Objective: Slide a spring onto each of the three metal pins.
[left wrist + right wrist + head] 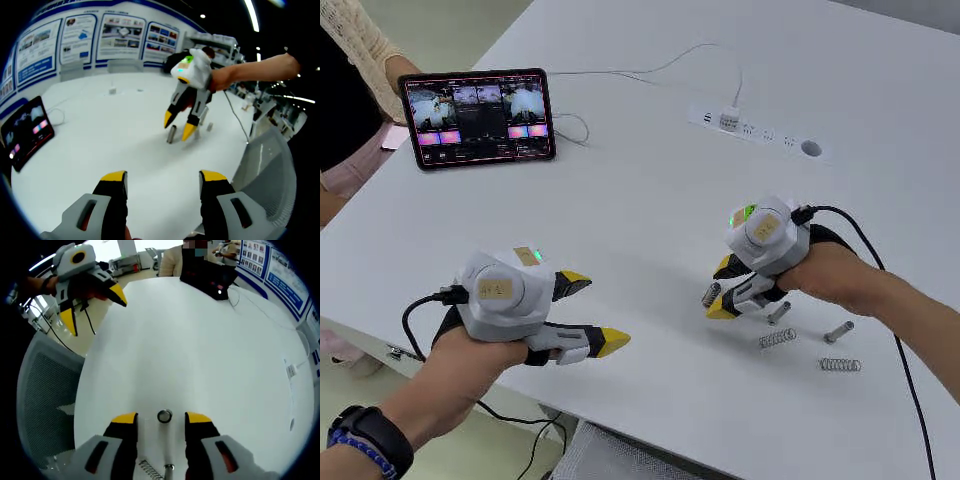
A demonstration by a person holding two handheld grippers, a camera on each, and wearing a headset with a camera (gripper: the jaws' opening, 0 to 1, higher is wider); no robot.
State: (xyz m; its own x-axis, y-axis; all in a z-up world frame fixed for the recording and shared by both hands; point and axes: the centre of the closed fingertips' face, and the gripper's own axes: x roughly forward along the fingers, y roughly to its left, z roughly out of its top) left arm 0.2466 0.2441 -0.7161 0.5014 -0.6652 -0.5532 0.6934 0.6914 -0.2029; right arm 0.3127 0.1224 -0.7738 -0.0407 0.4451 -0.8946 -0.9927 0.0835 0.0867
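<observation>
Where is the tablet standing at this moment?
In the head view the tablet stands at the far left of the table, beyond the left gripper.

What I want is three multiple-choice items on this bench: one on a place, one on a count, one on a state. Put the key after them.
1. Where is the tablet?
A. on the far left part of the table
B. at the near right corner
C. on the floor

2. How many springs lie flat in the head view?
A. one
B. two
C. four

3. How do the left hand-held gripper's jaws stand?
A. shut on a pin
B. shut on a spring
C. open, empty

Key: 1 A, it sits near the left edge. 2 B, one lies at the near right and another just beyond it. 3 C, a wide gap shows between its yellow tips.
</observation>
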